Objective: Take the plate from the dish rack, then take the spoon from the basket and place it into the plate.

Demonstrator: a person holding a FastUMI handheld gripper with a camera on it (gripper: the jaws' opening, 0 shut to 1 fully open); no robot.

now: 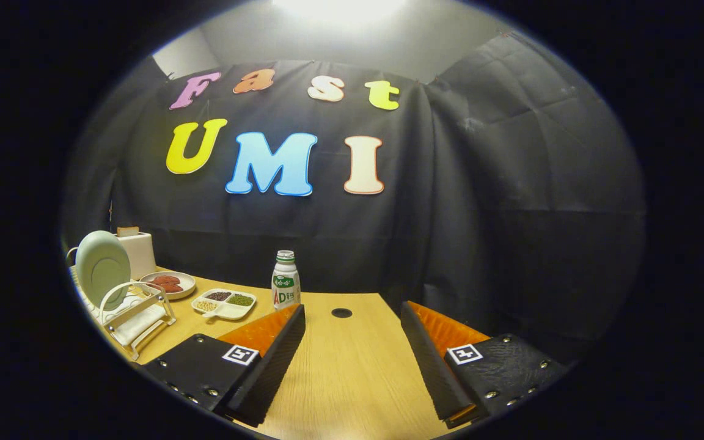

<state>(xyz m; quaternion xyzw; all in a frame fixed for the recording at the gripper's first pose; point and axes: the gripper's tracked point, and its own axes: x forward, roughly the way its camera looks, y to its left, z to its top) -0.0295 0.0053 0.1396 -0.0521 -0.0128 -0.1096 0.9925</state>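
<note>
Above the smooth wood-grain counter [352,373] the gripper [352,318] holds its jaws spread wide and empty, while the round pale-green plate [102,267] stands upright in the white wire dish rack [135,315] well off to the left beside a plastic bottle [285,280].

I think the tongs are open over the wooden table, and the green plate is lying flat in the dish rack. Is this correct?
Not quite. In the gripper view the green plate stands upright on its edge in the dish rack, not flat. The rest holds: the tongs are open over the wooden table, holding nothing.
</note>
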